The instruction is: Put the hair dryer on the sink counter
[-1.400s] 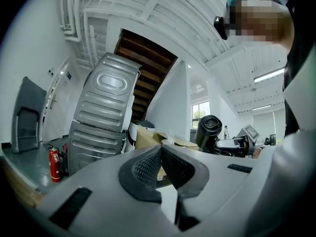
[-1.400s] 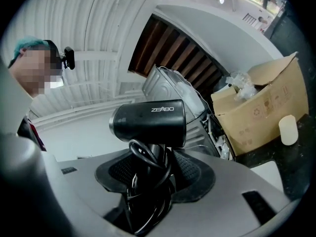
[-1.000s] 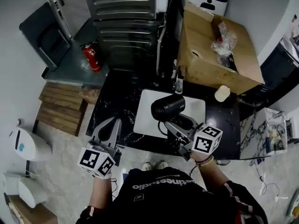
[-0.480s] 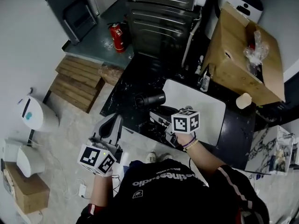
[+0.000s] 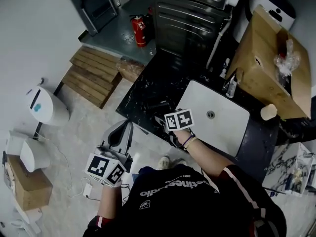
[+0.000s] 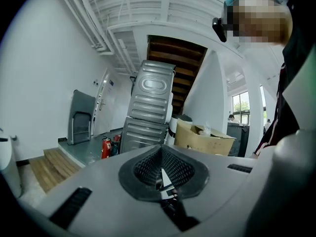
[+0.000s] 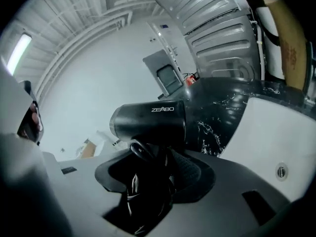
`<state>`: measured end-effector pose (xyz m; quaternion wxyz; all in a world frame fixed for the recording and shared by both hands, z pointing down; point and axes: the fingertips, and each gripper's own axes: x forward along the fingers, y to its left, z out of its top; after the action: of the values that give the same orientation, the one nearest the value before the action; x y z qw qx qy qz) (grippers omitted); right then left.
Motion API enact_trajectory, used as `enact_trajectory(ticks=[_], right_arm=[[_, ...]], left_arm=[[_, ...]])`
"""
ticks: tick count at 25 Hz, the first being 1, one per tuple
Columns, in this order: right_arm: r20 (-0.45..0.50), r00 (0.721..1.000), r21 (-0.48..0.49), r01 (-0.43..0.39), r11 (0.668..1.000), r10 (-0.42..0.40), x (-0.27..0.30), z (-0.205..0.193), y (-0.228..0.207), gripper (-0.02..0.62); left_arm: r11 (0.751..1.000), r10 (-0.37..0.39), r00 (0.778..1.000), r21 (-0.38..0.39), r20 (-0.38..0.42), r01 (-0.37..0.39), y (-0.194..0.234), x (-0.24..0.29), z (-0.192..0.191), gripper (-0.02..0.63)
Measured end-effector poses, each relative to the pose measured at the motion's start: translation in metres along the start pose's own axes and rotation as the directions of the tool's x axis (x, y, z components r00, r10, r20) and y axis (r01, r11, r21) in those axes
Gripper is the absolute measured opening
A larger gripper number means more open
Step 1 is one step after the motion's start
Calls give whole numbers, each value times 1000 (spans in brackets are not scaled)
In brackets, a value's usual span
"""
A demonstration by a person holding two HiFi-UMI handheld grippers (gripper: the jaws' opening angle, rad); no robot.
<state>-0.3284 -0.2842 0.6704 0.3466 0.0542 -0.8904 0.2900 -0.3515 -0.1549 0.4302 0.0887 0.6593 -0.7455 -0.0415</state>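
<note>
Seen from above, a person in a black top holds a two-jaw gripper in each hand, standing at a black marble sink counter (image 5: 148, 90) veined with white. A white rectangular basin (image 5: 224, 127) is set into the counter to the person's right.

The right gripper (image 7: 153, 168) is clamped tight on the handle of a matte black hair dryer (image 7: 150, 123). The handle fills the space between the dark ribbed pads. The dryer's round barrel lies crosswise just beyond the jaws, with pale lettering on its side. It is held over the dark marble just left of the basin. Whether it touches the stone cannot be told. The basin's small metal drain (image 7: 280, 172) shows at the lower right of the right gripper view.

The left gripper (image 6: 162, 168) is held low by the person's left side, off the counter and over the pale floor. Its jaws are pressed together with nothing between them.

Beyond the counter stands a ribbed grey metal cabinet (image 5: 190, 16). A red fire extinguisher (image 5: 140, 23) stands to its left, near a slatted wooden pallet (image 5: 94, 75). An open brown cardboard box (image 5: 264, 58) sits behind the basin.
</note>
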Motion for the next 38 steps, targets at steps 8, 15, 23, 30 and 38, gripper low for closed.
enact_trajectory(ticks=[8,15,23,30,38], right_arm=[[-79,989,-8,127,992,-127,24,-12,-8,233],[-114,979,29,173,985,-168,28,-13,-16,241],[-103,983,68,158,985,-150,21,-11,-14,249],[-14,992,110,126,986,-125,-6,6,-12,250],[203,966,123,139,983,-162,-83,41,-24,250]], left_arm=[[999,52,999,-8,5,-52,14,-19,1,15],[997,73,997,-19,5,-72,18,-23,1,15],[999,51,999,-10,17,-50,17,-18,3,15],[999,29,999,-15,21,-29,11,-9,6,15],[996,-87,996,-3,20,87,-19,25,8,15]])
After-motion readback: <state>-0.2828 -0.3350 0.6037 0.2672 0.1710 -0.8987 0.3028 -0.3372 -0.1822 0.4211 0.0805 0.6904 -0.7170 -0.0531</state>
